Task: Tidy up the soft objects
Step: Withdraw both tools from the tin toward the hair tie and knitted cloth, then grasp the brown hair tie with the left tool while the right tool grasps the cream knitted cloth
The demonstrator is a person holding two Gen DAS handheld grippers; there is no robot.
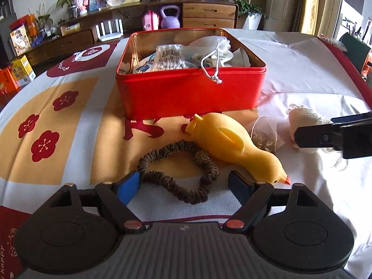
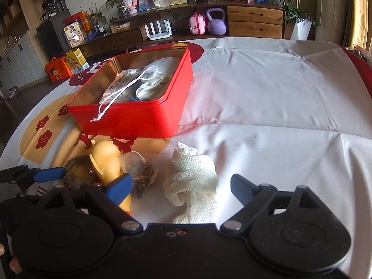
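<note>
Brown scrunchie on bench cloth between spread fingers of left tool, ungripped | yellow rubber duck touching it | gauze wad between wide-open right tool fingers, ungripped | tea bag beside | red tin behind, holding cotton swabs, drawstring pouch

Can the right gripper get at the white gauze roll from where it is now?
Probably yes. The right gripper is open, and the white gauze roll lies between its fingers on the tablecloth. Nothing covers it; the tea bag sits just beside the left finger.
</note>
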